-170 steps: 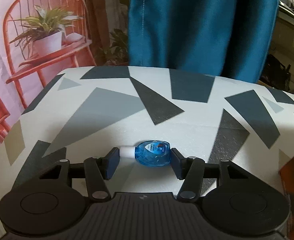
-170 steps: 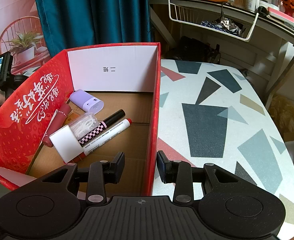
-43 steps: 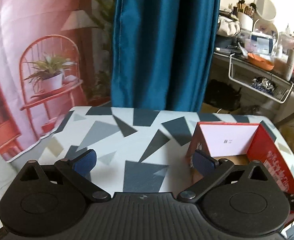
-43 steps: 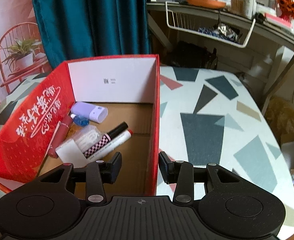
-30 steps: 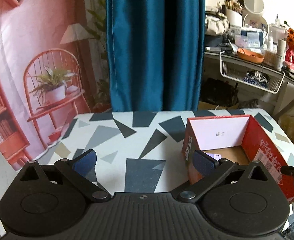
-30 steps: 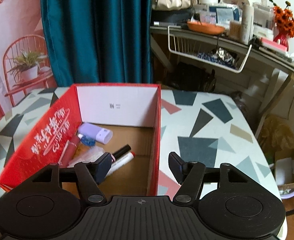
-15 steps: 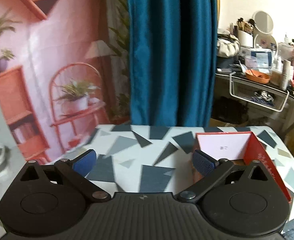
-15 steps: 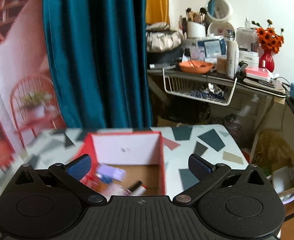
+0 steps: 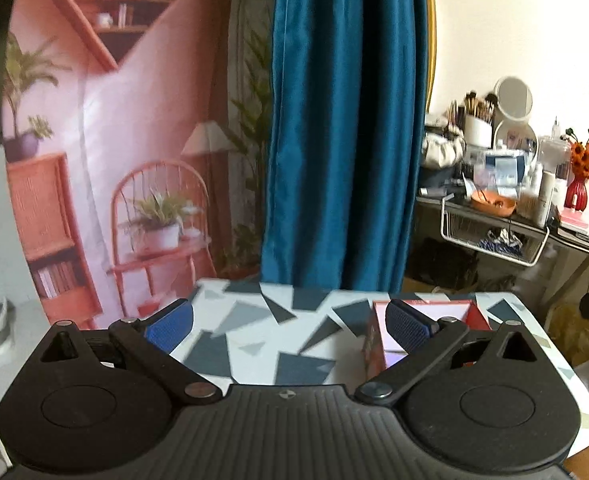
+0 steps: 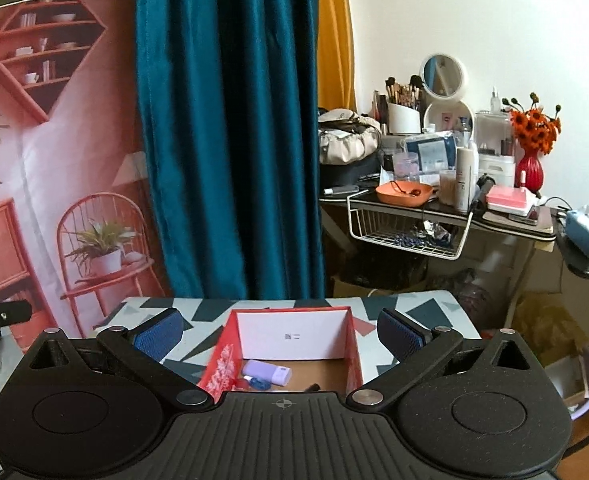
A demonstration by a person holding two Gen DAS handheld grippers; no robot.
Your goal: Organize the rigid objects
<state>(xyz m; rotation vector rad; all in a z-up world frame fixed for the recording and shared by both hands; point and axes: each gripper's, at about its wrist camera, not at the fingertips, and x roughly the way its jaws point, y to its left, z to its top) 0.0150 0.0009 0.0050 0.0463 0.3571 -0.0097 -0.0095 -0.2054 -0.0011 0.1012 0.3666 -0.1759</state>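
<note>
Now right claw (image 10: pixel 280 336) gapes wide (empty) above box (image 10: pixel 352 354).

Red box (image 10: pixel 222 364), white inside; lilac case (image 10: pixel 266 372); grey-triangle white table (image 9: pixel 254 328); teal curtain (image 10: pixel 230 120).

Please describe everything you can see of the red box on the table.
The red box looks like cardboard: red outside with white print on its left wall, plain white on the inner back wall with a small dark mark, brown floor. It stands upright and open-topped on the patterned table. Inside lie a lilac case, a small blue bottle and a dark pen tip. Neither gripper touches it.
</note>
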